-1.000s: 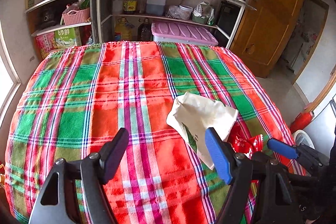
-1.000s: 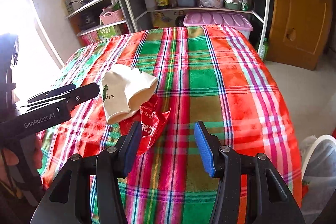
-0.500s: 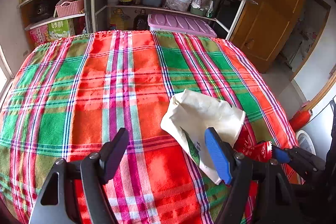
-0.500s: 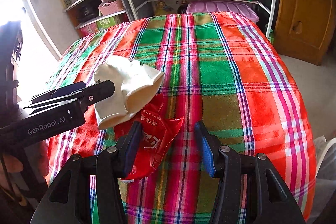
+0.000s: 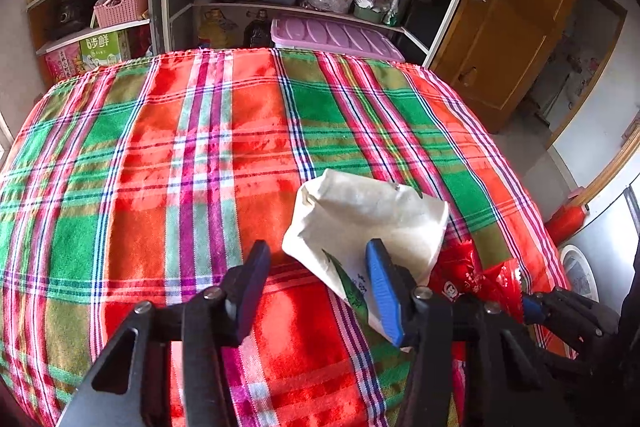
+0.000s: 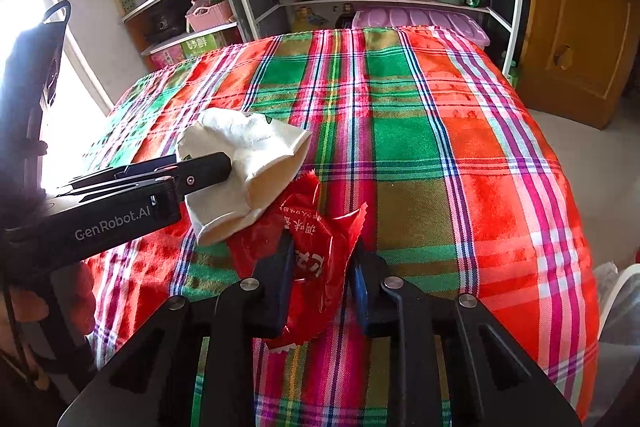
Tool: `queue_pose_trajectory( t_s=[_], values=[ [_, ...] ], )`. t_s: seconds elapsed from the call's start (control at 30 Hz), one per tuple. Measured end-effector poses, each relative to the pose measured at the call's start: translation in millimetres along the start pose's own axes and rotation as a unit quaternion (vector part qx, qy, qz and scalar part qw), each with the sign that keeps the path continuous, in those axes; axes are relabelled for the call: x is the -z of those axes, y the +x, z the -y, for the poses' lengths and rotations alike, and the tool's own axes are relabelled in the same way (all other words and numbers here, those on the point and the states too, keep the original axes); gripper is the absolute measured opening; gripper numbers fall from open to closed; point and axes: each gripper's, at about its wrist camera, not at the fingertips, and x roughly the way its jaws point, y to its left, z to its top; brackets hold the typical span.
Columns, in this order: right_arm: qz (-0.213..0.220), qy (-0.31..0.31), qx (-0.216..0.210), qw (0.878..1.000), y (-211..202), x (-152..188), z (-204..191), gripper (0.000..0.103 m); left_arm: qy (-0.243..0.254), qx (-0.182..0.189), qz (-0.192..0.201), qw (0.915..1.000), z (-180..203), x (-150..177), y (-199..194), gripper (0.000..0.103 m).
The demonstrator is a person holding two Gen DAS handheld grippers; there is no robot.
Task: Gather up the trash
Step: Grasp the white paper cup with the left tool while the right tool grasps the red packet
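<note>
Jaws on both are closing: right gripper (image 6: 320, 279) around the red wrapper (image 6: 316, 243), left gripper (image 5: 316, 287) straddling the white bag (image 5: 360, 219) edge.

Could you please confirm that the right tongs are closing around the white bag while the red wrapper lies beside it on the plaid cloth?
Not quite: the right tongs are closing around the red wrapper, not the white bag. The right wrist view shows the wrapper between their jaws, and the bag lies beside it on the plaid cloth, with the left tongs at it.
</note>
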Motion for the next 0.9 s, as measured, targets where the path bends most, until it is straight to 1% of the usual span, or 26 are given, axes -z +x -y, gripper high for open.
queue_pose_trajectory(
  t_s=[0.03, 0.1, 0.23, 0.4, 0.57, 0.7, 0.8, 0.9],
  values=[
    [0.001, 0.001, 0.000, 1.000, 0, 1, 1, 0.024, 0.000, 0.002, -0.001, 1.0000, 1, 0, 0, 0.043],
    [0.002, 0.003, 0.003, 1.000, -2, 2, 1, 0.023, 0.007, -0.005, 0.001, 1.0000, 3, 0, 1, 0.043],
    [0.003, 0.000, 0.010, 1.000, -4, 3, 1, 0.021, 0.004, -0.007, 0.008, 0.9999, 2, 0, -2, 0.038],
    [0.008, 0.002, 0.019, 1.000, -9, 4, 5, 0.019, 0.011, -0.010, 0.016, 0.9998, 3, 1, -6, 0.036],
    [0.018, 0.013, 0.028, 0.999, -18, 5, 12, 0.018, 0.004, -0.010, 0.024, 0.9997, 0, 1, -12, 0.033],
    [0.027, 0.019, 0.034, 0.999, -26, 7, 16, 0.018, 0.000, -0.002, 0.025, 0.9997, 0, 2, -17, 0.031],
    [0.033, 0.024, 0.038, 0.998, -33, 8, 19, 0.018, 0.009, -0.001, 0.031, 0.9995, 3, 4, -24, 0.029],
    [0.039, 0.029, 0.040, 0.998, -40, 11, 20, 0.018, 0.013, 0.009, 0.030, 0.9994, 6, 5, -29, 0.028]
  ],
)
